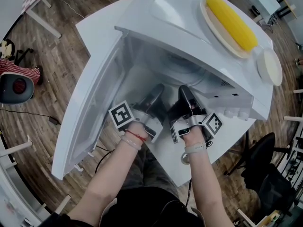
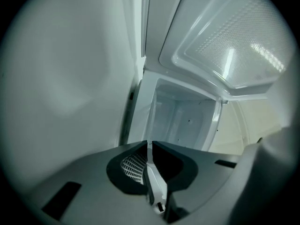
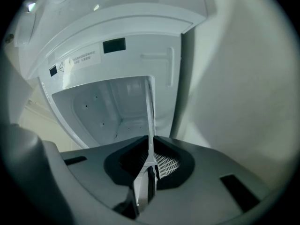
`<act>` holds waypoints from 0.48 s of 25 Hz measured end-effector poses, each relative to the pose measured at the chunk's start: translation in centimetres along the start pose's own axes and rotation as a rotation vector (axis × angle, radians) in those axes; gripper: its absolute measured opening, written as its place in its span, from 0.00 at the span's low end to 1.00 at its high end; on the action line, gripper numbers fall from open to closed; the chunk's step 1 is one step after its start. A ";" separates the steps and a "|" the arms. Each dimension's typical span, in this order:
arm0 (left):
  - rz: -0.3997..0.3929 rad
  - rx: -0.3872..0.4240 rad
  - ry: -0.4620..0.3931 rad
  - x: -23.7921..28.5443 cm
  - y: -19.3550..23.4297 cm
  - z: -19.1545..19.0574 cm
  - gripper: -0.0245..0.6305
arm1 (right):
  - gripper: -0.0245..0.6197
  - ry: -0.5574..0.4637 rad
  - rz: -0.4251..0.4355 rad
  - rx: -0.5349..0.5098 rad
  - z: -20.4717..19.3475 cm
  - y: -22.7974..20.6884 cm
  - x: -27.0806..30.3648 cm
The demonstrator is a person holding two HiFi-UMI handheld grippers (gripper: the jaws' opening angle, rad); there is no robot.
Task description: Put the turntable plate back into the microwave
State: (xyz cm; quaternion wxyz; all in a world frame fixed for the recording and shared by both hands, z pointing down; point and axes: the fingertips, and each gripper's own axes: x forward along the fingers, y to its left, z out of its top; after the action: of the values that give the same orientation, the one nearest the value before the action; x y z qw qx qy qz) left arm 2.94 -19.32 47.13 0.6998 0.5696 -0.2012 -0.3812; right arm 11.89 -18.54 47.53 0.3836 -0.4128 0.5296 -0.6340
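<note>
Head view: left hand (image 1: 136, 128), red string at wrist, and right hand (image 1: 194, 136) hold left gripper (image 1: 159, 87) & right gripper (image 1: 182, 88) inside the open microwave (image 1: 161, 13). Turntable plate (image 1: 177, 66) sits in the cavity, clear, outline hard to trace.
Left gripper view: jaws clamp the plate's rim.
Right gripper view: same grip. Label (image 3: 84, 59) print too small to read.

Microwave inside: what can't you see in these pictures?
Head view: the top of the microwave hides its floor inside.
Both gripper views: the turntable plate shows only edge-on, as a thin line.
Right gripper view: the print on the label is too small to read.
</note>
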 end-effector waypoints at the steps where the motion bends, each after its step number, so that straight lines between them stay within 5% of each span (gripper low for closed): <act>1: 0.004 0.006 0.007 -0.1 0.1 -0.2 0.10 | 0.12 0.007 0.002 -0.007 -0.1 0.0 -0.1; 12: 0.063 0.187 0.147 -1.0 0.1 -4.0 0.09 | 0.12 0.102 -0.012 -0.240 -2.0 -0.1 -2.5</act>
State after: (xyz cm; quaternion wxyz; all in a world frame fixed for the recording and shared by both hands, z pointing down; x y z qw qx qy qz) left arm 5.23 -15.94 46.32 0.6681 0.6522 -0.2017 -0.2959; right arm 10.98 -15.48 47.17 0.3002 -0.4261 0.6180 -0.5886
